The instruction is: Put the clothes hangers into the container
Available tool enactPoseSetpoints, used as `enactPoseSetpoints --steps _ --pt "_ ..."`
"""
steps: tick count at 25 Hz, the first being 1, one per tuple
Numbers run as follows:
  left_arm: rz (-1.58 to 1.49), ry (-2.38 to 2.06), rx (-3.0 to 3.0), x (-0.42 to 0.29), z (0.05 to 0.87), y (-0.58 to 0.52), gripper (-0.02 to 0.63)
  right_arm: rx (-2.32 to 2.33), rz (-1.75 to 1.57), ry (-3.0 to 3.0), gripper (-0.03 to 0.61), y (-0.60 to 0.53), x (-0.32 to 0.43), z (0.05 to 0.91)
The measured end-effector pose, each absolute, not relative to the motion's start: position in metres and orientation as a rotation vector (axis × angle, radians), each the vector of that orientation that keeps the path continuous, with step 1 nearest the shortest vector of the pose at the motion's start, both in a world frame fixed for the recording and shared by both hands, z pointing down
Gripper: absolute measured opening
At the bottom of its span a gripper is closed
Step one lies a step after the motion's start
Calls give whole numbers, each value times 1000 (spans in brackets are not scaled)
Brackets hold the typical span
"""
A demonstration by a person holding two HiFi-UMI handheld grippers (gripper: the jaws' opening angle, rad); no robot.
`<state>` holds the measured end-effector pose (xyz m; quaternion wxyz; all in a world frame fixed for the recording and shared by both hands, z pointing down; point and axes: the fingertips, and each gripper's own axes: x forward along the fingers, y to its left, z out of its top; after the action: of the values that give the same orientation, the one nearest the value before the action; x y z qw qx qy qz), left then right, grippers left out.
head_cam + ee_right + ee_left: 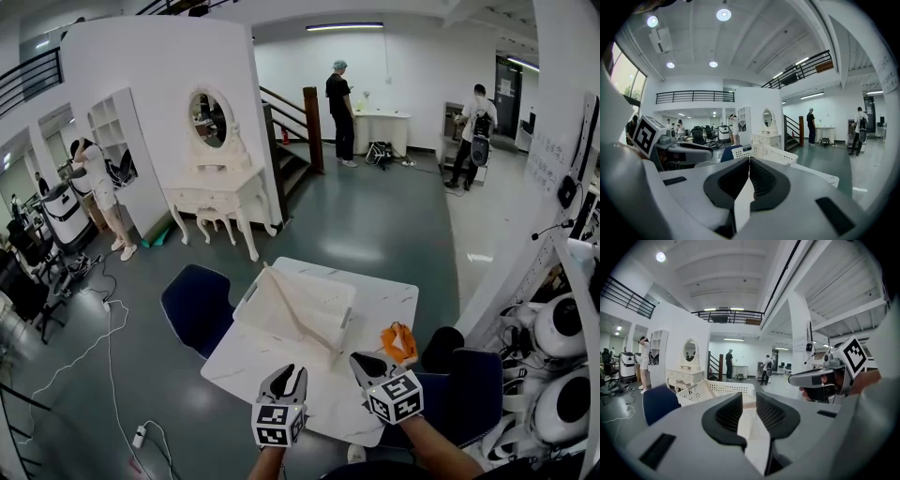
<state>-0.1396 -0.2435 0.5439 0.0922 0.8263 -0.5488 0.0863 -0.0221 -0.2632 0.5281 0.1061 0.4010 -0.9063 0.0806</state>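
- Left hand-held gripper (289,375): released. Its own view shows the jaws (749,399) standing narrowly apart with only the table showing between them. It holds nothing.
- Right hand-held gripper (364,364): clenched. Its own view shows the jaw tips (749,161) met, with no item pinched between them.
- Container (251,295): a white perforated basket on the white table (394,295), directly ahead of both hand-held grippers and apart from them.
- Long axis of the container: it runs across my view, with the right end swung nearer to me.
- Nearer hand: the right hand-held gripper sits close to the near right corner. The left one faces the near wall almost squarely. I judge either could reach over that wall.
- Clothes hangers: pale sloping strips inside the container (298,309) may be hangers, but I cannot confirm this.
- An orange item (398,343) lies just beyond the right hand-held gripper, near the table's right edge. I cannot tell what it is.
- Writing: no brand or label is legible. The only print is the square black-and-white markers on the gripper cubes. The sheets on the right-hand wall (544,159) are too small to read.
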Motion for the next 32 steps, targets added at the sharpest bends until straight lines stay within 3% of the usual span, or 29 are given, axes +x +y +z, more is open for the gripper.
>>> enactPoseSetpoints --steps 8,32 --pt "197 -1624 2495 -149 531 -213 6 1190 232 -2645 20 -242 -32 527" --pt "78 -1596 2515 -158 516 -157 5 1203 196 -2686 20 -187 -44 516"
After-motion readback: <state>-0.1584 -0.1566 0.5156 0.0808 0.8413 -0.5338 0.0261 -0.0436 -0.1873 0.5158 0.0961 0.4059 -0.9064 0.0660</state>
